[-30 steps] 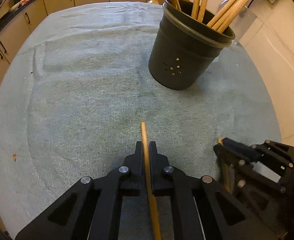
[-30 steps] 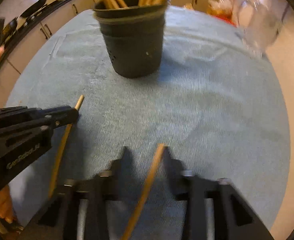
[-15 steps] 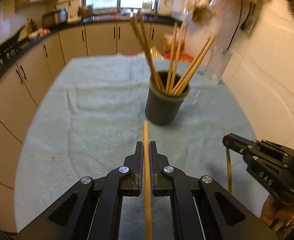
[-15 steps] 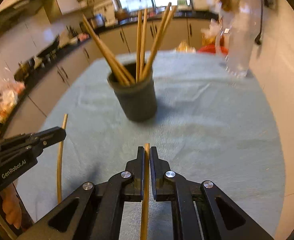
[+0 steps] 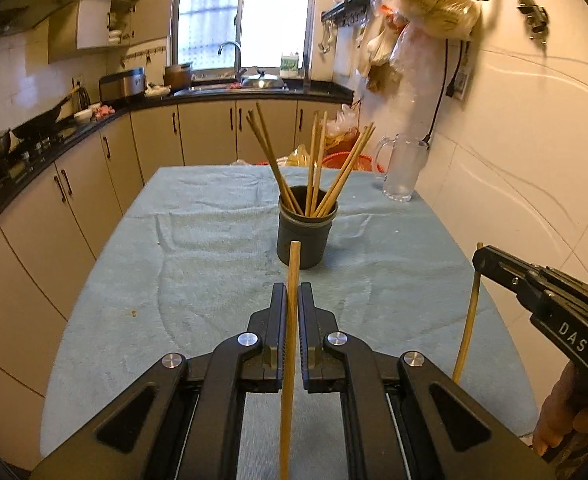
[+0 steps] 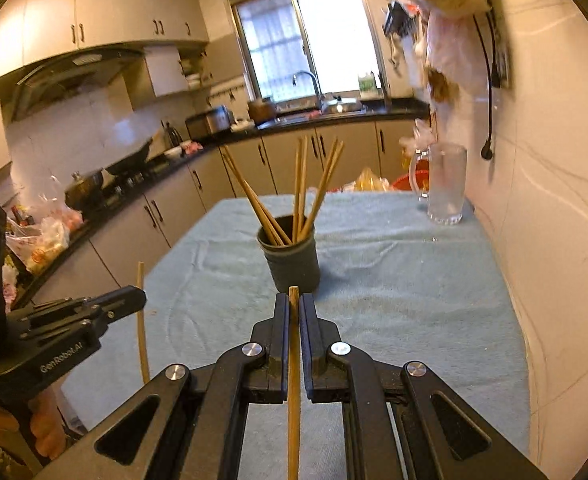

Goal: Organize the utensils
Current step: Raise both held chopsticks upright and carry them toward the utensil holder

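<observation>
— Jaws? 
— Both pairs narrow, each pinching one chopstick.
— Around them?
— Teal cloth (image 5: 214, 240) over the table. Dark cup (image 5: 306, 236) mid-cloth, full of chopsticks (image 5: 318, 168). Glass mug (image 5: 402, 168) by the wall.
— Grippers?
— Left gripper (image 5: 292, 300) gripping left chopstick (image 5: 290, 340); right gripper (image 6: 293, 308) gripping right chopstick (image 6: 294, 360), both held short of the cup.

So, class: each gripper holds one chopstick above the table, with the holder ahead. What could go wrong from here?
1. The dark holder already has chopsticks fanned out; a new one may snag them or tip it.
2. The left gripper and right gripper sit close together, so they could collide near the rim.
3. The glass mug stands nearby and could be knocked over.
</observation>
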`<state>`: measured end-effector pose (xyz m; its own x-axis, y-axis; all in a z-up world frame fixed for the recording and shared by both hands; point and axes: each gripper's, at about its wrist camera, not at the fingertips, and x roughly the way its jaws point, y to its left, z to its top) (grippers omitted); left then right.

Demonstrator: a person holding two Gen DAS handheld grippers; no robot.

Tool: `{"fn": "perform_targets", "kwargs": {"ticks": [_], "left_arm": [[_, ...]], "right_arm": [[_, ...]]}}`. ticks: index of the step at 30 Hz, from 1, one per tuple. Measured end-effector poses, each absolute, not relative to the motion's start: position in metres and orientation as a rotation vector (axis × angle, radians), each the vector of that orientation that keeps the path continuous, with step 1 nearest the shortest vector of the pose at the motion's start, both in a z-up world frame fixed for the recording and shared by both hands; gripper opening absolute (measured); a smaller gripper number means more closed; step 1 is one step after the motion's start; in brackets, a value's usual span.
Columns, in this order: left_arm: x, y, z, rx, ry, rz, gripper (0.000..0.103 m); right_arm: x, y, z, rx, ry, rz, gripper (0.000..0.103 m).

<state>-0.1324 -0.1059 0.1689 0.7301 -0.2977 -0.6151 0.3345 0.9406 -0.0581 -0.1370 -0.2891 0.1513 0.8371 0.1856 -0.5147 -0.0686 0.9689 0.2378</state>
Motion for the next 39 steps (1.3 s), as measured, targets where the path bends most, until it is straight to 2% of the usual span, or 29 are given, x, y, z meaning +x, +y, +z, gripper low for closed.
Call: {"fn": "perform_targets", "kwargs": {"ticks": [13,39], "left_arm": [[-0.176,-0.110,0.191,0.079,0.560,-0.341,0.005],[-0.140,-0.115,0.200,0.167,0.569,-0.251,0.005]], "right_arm": [[-0.181,-0.287,0.174,0.202,0.449,0.151,0.006],[-0.158,-0.289,0.197,0.176,0.423,0.129,0.006]]}}
